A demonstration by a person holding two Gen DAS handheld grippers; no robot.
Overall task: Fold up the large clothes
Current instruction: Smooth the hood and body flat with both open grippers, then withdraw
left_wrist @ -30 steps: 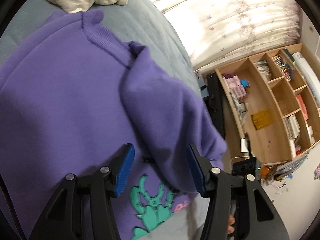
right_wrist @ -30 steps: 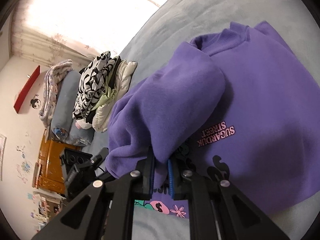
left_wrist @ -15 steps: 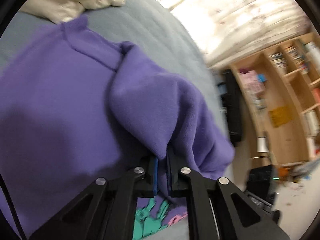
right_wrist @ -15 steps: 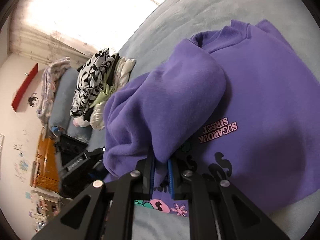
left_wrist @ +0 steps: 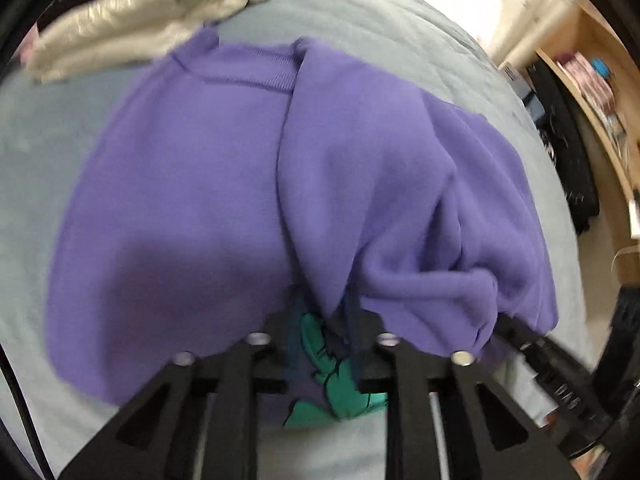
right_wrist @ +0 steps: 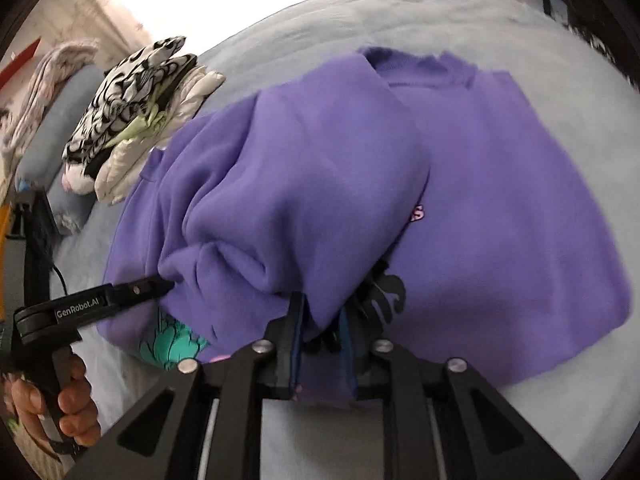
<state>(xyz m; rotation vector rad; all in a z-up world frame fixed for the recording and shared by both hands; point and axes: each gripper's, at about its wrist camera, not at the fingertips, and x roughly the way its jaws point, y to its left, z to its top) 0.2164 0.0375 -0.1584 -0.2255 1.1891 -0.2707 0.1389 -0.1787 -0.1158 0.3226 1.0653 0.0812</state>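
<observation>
A purple sweatshirt (left_wrist: 192, 184) with a teal and pink print lies on a grey-blue bed (left_wrist: 380, 32), collar at the far end. My left gripper (left_wrist: 322, 320) is shut on a raised fold of the sweatshirt near its hem. My right gripper (right_wrist: 322, 320) is shut on another bunch of the same fold of the sweatshirt (right_wrist: 520, 208). The left gripper also shows in the right wrist view (right_wrist: 160, 286), pinching the cloth at the left. The fold drapes over the sweatshirt's body.
A pile of folded clothes (right_wrist: 136, 104), black-and-white and cream, lies beyond the collar on the bed; it also shows in the left wrist view (left_wrist: 132, 12). A wooden bookshelf (left_wrist: 596, 80) stands off the bed's right side. A pillow (right_wrist: 60, 120) lies at the far left.
The left gripper closed on the sweatshirt fold, having been open a second ago. Both grippers lifted and drew the fold back; the views pulled away, showing more of the bed.
</observation>
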